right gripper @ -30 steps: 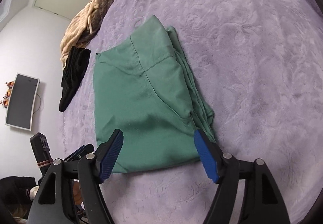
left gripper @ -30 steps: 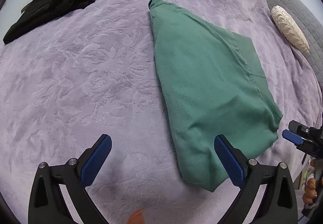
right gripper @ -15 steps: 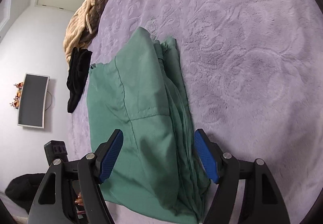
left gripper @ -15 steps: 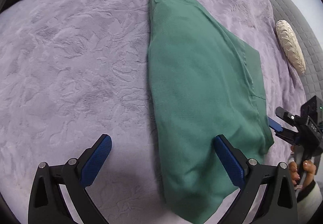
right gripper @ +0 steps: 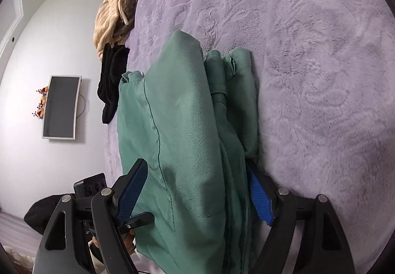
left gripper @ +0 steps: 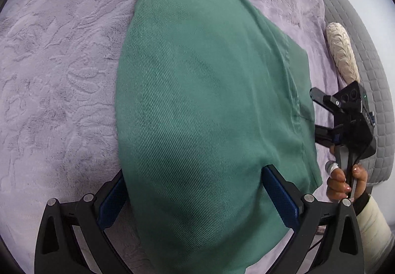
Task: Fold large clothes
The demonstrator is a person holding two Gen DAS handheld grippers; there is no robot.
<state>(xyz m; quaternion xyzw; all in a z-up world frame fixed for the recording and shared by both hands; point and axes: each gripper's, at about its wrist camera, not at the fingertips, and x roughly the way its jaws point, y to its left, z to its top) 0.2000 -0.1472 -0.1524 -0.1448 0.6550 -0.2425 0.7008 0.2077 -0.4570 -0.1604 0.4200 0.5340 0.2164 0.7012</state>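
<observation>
Tongs first: I hold two, one in each hand. My left gripper (left gripper: 195, 196) has its jaws spread wide, with the near end of the green garment (left gripper: 202, 106) bulging up between the blue pads; the cloth laps over the inner edge of the left pad, yet neither pad squeezes it. My right gripper (right gripper: 195, 191) also stands apart, its jaws having just been opening further, and it straddles the garment's stacked side edge without pinching it. From the left camera I see my right hand (left gripper: 345, 182) wrapped round its handle just beside the garment's right edge.

There is one green garment, a twill weave, folded into a long thick bundle lying flat on the purple bedspread (left gripper: 56, 71). A dark stitched seam runs along its top layer, and in the right view several folded layers show stacked at its right side, with a belt loop and a waistband end at the far tip.

Left of the bundle the bedspread is open plush, and right of it, in the right view, wide bare cover too. Farther off, near the bed's edge, lie one black garment (right gripper: 112, 79) and one beige ribbed piece (right gripper: 112, 14) with a brown one beside it. One cream cushion (left gripper: 342, 51) rests against a grey quilted headboard (left gripper: 370, 71), and one dark screen (right gripper: 61, 107) hangs on the far wall.
</observation>
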